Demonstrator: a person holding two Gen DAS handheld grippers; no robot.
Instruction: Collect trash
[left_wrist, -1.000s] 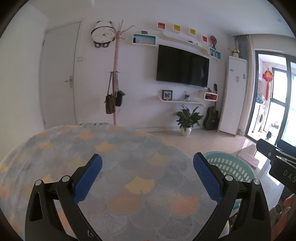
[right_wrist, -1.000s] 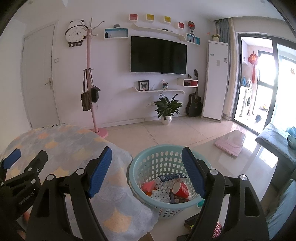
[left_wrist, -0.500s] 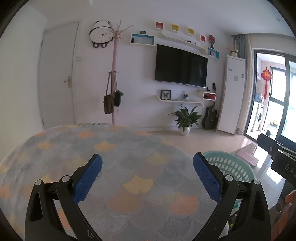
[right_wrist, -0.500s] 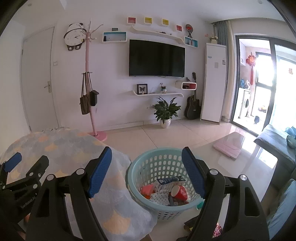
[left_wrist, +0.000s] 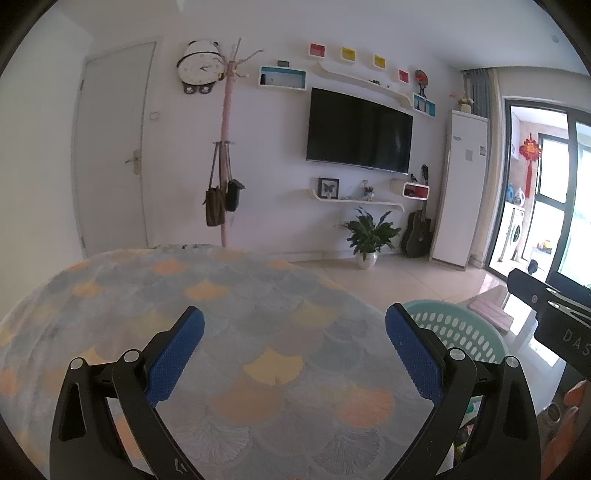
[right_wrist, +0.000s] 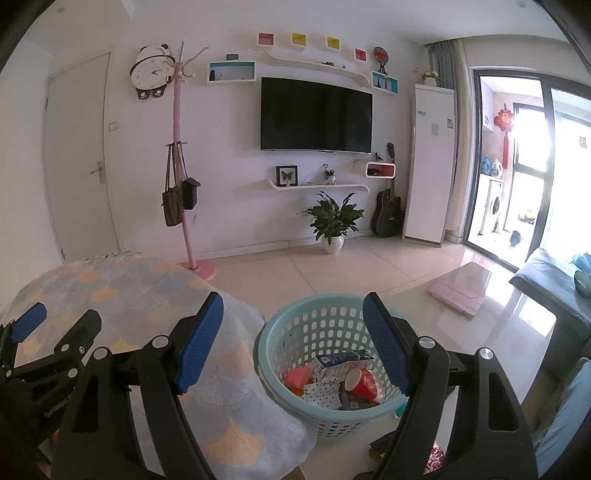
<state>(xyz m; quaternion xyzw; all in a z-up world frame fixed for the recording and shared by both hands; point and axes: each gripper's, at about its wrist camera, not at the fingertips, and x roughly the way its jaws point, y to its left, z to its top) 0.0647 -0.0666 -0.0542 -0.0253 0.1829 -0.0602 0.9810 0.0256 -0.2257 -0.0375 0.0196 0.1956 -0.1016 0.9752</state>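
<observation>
Both grippers spread wide, empty: left gripper (left_wrist: 294, 349) over patterned tablecloth (left_wrist: 229, 295), seeing only basket (left_wrist: 461, 328) rim; right gripper (right_wrist: 293, 339) view shows trash inside, red cup (right_wrist: 361, 382), box (right_wrist: 341, 359).

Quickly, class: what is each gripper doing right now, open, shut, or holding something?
Left gripper: open, holding nothing, above the patterned tablecloth.
Right gripper: open, holding nothing, with the teal basket of trash ahead.

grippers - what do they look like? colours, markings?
Left gripper and right gripper match: black plastic scissor-style frames, silver pivot bolts, textured blue pads on the fingers. White lettering shows on the bodies, partly cut off. No cables or sleeves visible.
</observation>
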